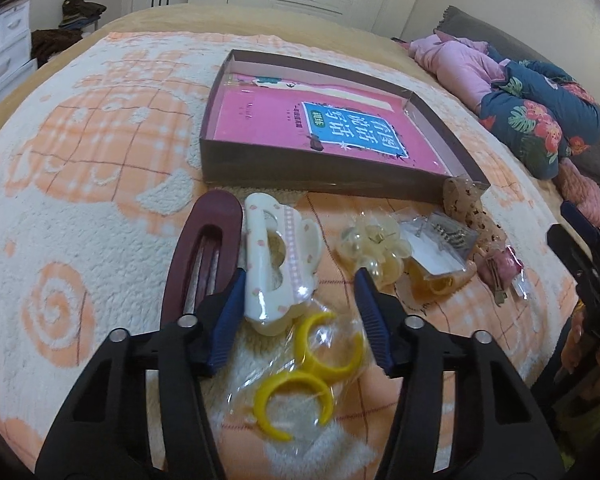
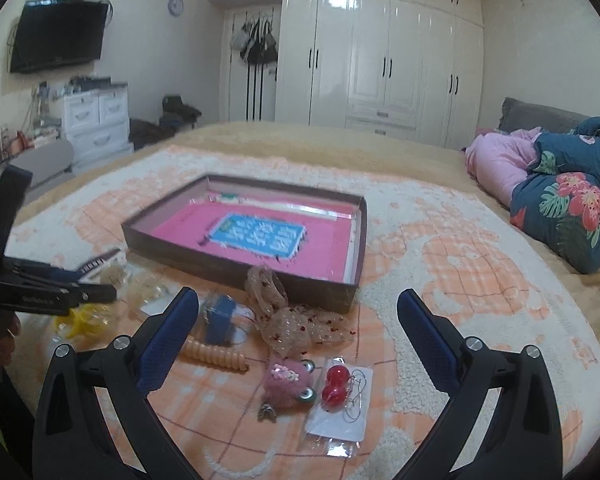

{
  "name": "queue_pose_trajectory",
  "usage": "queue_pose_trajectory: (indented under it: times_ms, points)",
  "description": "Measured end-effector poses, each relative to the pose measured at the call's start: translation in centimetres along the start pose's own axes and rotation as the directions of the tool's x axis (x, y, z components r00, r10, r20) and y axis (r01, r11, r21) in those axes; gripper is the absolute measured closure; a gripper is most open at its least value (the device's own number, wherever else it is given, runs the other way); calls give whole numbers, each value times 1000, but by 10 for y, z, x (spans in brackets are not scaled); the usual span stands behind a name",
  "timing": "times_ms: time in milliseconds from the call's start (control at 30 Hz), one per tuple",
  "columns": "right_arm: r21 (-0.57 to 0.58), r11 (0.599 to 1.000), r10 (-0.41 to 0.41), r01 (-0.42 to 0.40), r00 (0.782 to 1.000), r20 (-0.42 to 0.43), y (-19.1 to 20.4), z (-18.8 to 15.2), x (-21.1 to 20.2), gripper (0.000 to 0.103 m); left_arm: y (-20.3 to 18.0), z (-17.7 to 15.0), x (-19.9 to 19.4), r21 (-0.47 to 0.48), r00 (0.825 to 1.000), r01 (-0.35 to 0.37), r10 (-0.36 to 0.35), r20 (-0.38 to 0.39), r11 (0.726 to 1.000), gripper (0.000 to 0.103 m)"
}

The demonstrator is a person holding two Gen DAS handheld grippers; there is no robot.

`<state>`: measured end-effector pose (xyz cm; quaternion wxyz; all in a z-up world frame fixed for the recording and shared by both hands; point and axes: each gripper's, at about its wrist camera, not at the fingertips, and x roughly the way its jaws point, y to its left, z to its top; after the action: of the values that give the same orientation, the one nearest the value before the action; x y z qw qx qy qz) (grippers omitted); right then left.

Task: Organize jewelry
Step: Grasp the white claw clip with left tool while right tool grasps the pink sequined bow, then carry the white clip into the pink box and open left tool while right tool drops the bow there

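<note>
Hair clips and packets of jewelry lie on the bed in front of a shallow brown box point(image 1: 320, 185) point(image 2: 204, 257) that holds a pink book. My left gripper point(image 1: 301, 278) hangs low over a white claw clip point(image 1: 265, 268). The clip lies between the blue pads; a gap shows at the right pad. A bag of yellow crescent clips point(image 1: 300, 376) lies just under the jaws, and a maroon clip point(image 1: 204, 240) is to their left. My right gripper point(image 2: 298, 294) is open and holds nothing, above a mesh bow point(image 2: 292, 328), a pink fuzzy clip point(image 2: 286, 384) and red ball earrings point(image 2: 334, 384).
A cream flower clip point(image 1: 374, 248), an orange clip point(image 1: 432, 282) and an earring card point(image 1: 444, 244) lie right of the left gripper. A beige spiral clip point(image 2: 216, 354) and a blue packet point(image 2: 220, 316) are nearby. Bundled quilts point(image 2: 560, 208) sit at the right. A fluffy blanket point(image 1: 80, 184) covers the bed.
</note>
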<state>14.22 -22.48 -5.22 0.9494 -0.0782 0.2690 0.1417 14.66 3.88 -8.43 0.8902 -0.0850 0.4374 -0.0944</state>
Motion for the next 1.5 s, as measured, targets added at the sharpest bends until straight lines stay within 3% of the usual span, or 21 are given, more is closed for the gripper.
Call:
queue_pose_trajectory:
  times_ms: [133,300,333,467,533,667,700,967,1300,1500]
  points:
    - [22,998,53,-51,993,-103,-6,2,28,6,0,6,8,1,1000,-2,2,-9,1000,74]
    - [-55,998,21,-30,986,-166,2,3,52,10,-2,8,13,14,1000,-14,14,-6,1000,76]
    - [-62,998,15,-27,985,-174,3,3,56,21,-2,8,13,16,1000,-16,16,-2,1000,76]
    - [-62,998,14,-30,967,-254,3,1,79,43,-2,6,11,24,1000,-18,18,10,1000,77]
    - [-23,994,101,-111,958,-268,2,0,81,75,0,6,9,16,1000,-15,15,17,1000,77]
    - [-74,989,111,-131,967,-231,12,-2,66,89,3,5,1,-4,999,-6,6,36,1000,78]
    - [-69,987,127,-145,967,-219,12,-2,61,101,3,5,-1,-8,999,-2,2,43,1000,78]
    - [24,979,203,-201,974,-100,-8,12,19,101,-3,7,-18,-5,996,23,-22,92,1000,78]
    - [54,981,185,-185,983,4,-27,28,-17,101,-15,21,-37,26,987,37,-41,158,999,78]
    - [52,988,147,-148,989,28,-38,42,-11,101,-19,45,-32,35,979,41,-48,196,999,78]
